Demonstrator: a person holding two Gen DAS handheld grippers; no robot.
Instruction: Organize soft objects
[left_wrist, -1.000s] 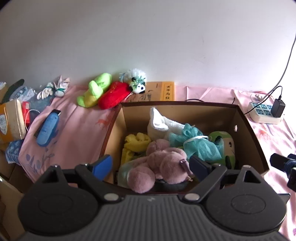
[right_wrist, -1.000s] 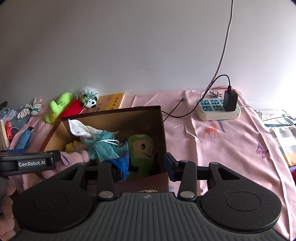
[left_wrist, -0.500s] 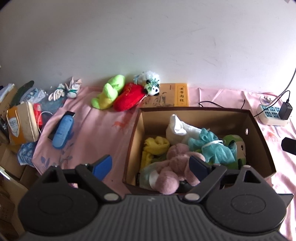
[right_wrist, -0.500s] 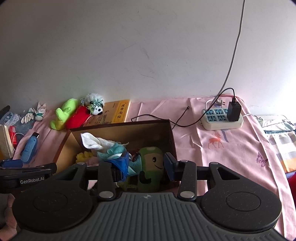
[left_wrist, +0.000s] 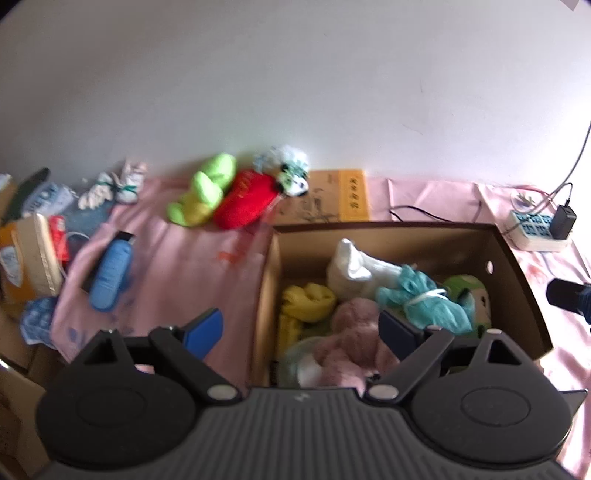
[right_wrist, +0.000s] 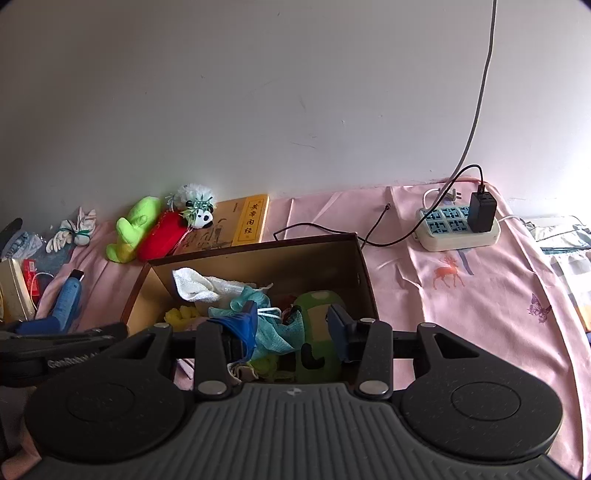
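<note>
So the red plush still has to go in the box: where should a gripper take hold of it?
Grip the red plush across its narrow width near the middle, coming down from above. It lies flat and elongated on the pink cloth, pressed between the green plush and the panda toy, so only its top is free; its sides are crowded.

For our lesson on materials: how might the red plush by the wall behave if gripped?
The red plush looks stuffed, so it probably squashes and weighs little. Long and limp-looking, its ends may sag. It likely won't roll.
</note>
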